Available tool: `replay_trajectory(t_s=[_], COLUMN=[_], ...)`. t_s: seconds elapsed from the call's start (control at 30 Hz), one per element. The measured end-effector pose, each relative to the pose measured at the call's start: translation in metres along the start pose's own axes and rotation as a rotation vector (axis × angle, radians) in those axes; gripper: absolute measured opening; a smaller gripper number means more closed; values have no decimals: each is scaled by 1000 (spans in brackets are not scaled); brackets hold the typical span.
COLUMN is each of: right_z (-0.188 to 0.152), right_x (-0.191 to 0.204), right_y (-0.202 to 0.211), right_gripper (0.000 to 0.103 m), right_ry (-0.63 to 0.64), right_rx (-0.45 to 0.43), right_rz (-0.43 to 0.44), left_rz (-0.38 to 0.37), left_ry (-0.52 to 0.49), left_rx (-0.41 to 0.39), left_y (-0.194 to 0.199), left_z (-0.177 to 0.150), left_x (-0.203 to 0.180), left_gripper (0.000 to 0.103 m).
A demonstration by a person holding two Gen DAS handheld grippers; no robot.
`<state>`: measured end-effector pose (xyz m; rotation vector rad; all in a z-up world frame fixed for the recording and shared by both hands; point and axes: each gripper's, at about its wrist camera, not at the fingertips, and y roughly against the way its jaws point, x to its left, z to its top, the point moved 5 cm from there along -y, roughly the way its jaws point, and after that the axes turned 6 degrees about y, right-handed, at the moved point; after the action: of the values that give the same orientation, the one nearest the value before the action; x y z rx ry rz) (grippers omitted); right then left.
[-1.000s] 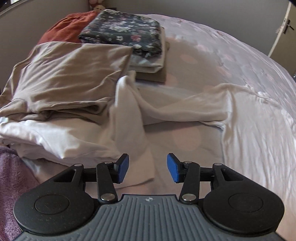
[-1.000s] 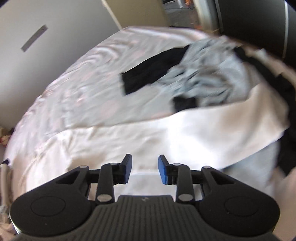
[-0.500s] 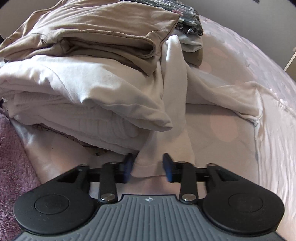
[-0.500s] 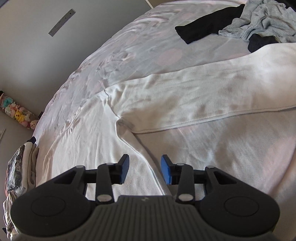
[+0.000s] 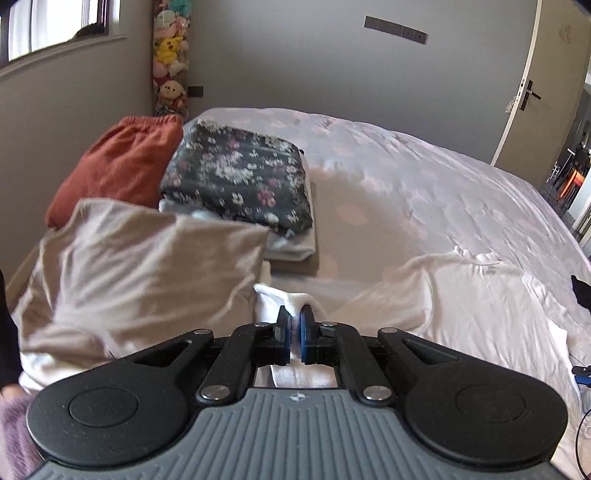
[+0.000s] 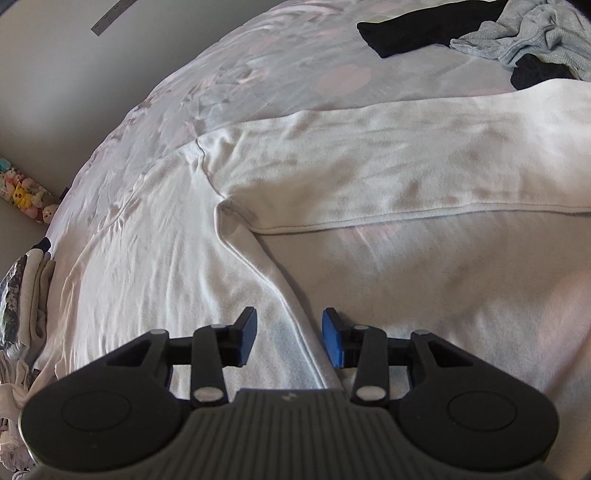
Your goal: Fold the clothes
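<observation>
A white long-sleeved garment [image 6: 155,266] lies spread on the bed, one sleeve [image 6: 424,177] stretched to the right. My left gripper [image 5: 294,326] is shut on a white cuff of the garment [image 5: 280,299] and holds it raised above the bed. The rest of the garment [image 5: 480,317] trails off to the right in the left wrist view. My right gripper [image 6: 289,338] is open, low over the garment's side edge [image 6: 280,291], which runs between its blue fingers [image 6: 246,332].
A beige folded pile [image 5: 140,273], a floral folded stack [image 5: 240,177] and a rust-red garment [image 5: 122,162] sit at the bed's left. Black clothing [image 6: 406,29] and a grey knit [image 6: 535,33] lie at the far right. A door [image 5: 532,85] stands behind the bed.
My left gripper closed on the white cuff and lifted it, its view tilting up to the room. My right gripper moved lower and closer to the garment's side edge, still open.
</observation>
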<state>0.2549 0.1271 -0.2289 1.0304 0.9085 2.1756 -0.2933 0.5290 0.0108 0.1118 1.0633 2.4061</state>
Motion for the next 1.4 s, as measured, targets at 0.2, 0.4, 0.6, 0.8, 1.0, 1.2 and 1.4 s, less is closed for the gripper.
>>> replay_trajectory(t_s=[0.2,0.4,0.6,0.8,1.0,1.2,1.4], right_z=[0,1,16,56,74,58,46], right_x=[-4,-1,33,120,221,316,380], right_y=[1,1,13,8,-59,-144,-210], right_gripper=[43,43,43,43,37,18,16], right_ry=[-26,-4,143,392,617,765,850], right_rx=[0,4,46,86,144,204,208], right_rz=[2,-9,-11,42,104,202,243], left_rz=[118,283,375,396,373,357,363], left_ry=[-16,13,60,80,54,42,15], left_rx=[-5,76,196,249,249,244,239], left_y=[11,-2,-35,-53,-58,-61,-70], left_z=[68,81,48,27,24,29,32], left_x=[32,86,134,158,159,158,156], left_gripper=[3,3,2,3,3,3,3])
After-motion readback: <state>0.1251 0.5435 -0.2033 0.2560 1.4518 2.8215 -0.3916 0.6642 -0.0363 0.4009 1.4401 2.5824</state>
